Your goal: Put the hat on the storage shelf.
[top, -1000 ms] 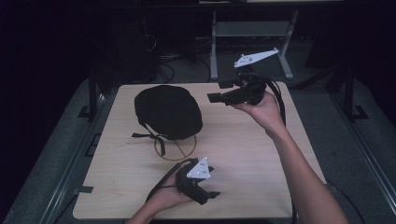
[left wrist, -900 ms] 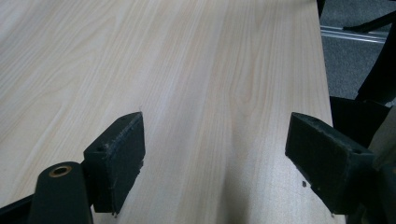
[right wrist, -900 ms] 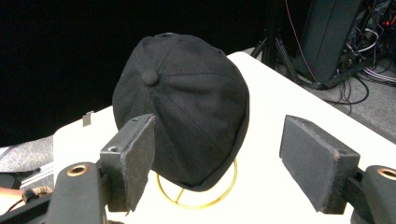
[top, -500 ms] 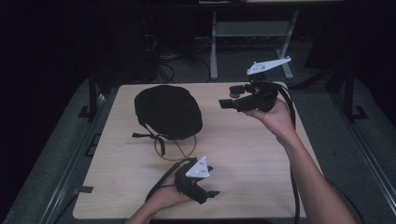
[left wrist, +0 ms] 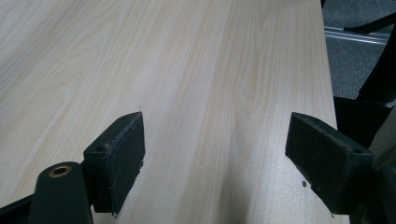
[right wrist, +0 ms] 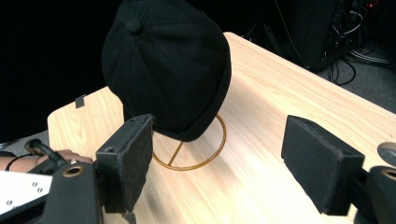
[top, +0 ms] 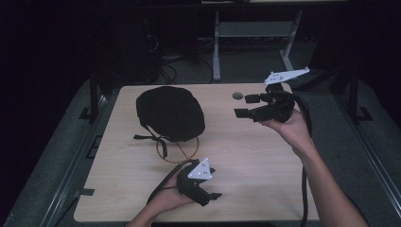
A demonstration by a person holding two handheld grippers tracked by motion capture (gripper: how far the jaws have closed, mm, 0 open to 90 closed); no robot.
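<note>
Sitting on a gold wire stand point(right wrist: 189, 151) near the table's point(top: 265, 161) far-left corner, cap point(top: 170, 112) keeps its shape. Right gripper point(top: 247, 106) hovers by far-right edge, aimed at cap, jaws wide, empty. Left gripper point(top: 210, 188) rests at near edge, wide open, empty, prob. idle.

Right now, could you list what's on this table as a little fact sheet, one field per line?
Table: light wood top
Main object: black cap sitting on a gold wire stand
Cap strap: hangs loose at the near side
Small item: dark round disc near the far edge
Left hand-held gripper: open, low over the near edge
Right hand-held gripper: open, raised, pointing toward the cap
</note>
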